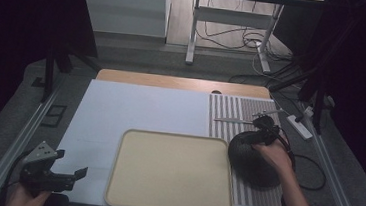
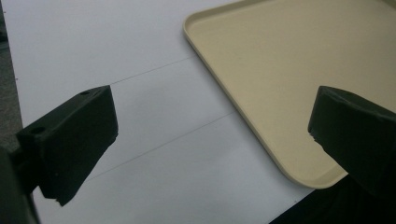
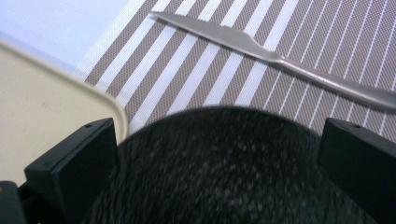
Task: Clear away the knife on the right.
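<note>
i judge the work to be at an early stage: the cream tray (image 1: 171, 172) in front of me is bare, nothing lies in it, and the things for the table setting are all on the striped placemat (image 1: 230, 118) to its right. the dark round woven piece (image 1: 252, 159), which looks to me like a coaster or a small mat, rests on the placemat just beside the right edge of the tray, maybe touching the rim, i cannot tell. a metal knife (image 3: 275, 56) lies flat on the stripes behind it, apart from it and untouched. so, as i read it, the woven piece has first to be taken, and the knife is left for after. my right gripper (image 1: 263, 126) is over the far part of the woven piece. in the right gripper view its two black jaws stand wide apart, one on each side of the dark round edge (image 3: 219, 163), and i see no pinch on it; if the jaws touch the weave from above i cannot tell, because the piece hides the lower part. my left gripper (image 1: 66, 175) waits at the near left corner of the table, over the white sheet (image 2: 140, 93), its jaws spread wide with nothing between them, and the corner of the tray is near its far jaw.
</note>
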### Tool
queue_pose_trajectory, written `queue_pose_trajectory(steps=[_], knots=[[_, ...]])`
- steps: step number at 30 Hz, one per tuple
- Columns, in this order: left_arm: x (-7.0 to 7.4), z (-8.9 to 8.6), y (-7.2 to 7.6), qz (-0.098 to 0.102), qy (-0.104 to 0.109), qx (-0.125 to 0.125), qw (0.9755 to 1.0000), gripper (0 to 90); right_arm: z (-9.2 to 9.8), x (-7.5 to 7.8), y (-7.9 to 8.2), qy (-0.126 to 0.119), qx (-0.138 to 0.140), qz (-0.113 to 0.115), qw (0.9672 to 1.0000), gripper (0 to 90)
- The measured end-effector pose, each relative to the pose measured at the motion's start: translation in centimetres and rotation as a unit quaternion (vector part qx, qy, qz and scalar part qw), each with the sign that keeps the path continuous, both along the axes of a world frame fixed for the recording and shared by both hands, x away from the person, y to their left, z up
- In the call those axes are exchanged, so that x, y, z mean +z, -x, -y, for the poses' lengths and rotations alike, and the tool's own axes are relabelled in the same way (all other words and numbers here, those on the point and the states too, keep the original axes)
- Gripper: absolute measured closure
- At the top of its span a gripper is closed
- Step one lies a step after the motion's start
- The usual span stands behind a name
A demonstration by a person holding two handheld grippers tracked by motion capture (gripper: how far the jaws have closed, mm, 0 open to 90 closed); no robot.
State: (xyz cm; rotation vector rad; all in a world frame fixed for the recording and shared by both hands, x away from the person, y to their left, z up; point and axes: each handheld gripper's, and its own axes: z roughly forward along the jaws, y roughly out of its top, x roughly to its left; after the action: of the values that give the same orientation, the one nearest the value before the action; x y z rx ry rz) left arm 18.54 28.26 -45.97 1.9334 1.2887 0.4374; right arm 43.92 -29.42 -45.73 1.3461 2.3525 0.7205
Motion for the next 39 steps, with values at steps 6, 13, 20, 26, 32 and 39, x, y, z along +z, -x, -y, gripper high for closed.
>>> queue_pose_trajectory(steps=[6, 13, 20, 26, 32, 39], knots=[[0.0, 0.0, 0.0, 0.002, 0.0, -0.001, 1.0, 1.4, -0.2, -0.1, -1.9, 0.001, -0.007, -0.004, 1.0, 0.0], [0.0, -0.1, 0.0, 0.002, 0.003, 0.0, 1.0, 1.4, 0.0, -0.4, -4.1, 0.003, -0.023, -0.009, 0.9997, 0.0], [0.0, -0.1, 0.0, 0.003, 0.006, 0.002, 1.0, 1.3, 0.1, -1.2, -6.0, 0.024, -0.028, -0.017, 0.9992, 0.3], [0.0, -0.1, 0.0, 0.002, 0.006, 0.002, 1.0, 1.4, 1.2, -0.9, -7.3, 0.029, -0.028, -0.011, 0.9991, 26.9], [0.0, -0.1, 0.0, 0.0, 0.006, 0.002, 1.0, 1.4, 2.4, -1.1, -8.6, 0.042, -0.027, -0.027, 0.9984, 58.3], [0.0, -0.1, 0.0, 0.0, 0.005, 0.002, 1.0, 1.4, 3.8, -1.6, -10.5, 0.044, -0.051, -0.032, 0.9972, 90.0]])
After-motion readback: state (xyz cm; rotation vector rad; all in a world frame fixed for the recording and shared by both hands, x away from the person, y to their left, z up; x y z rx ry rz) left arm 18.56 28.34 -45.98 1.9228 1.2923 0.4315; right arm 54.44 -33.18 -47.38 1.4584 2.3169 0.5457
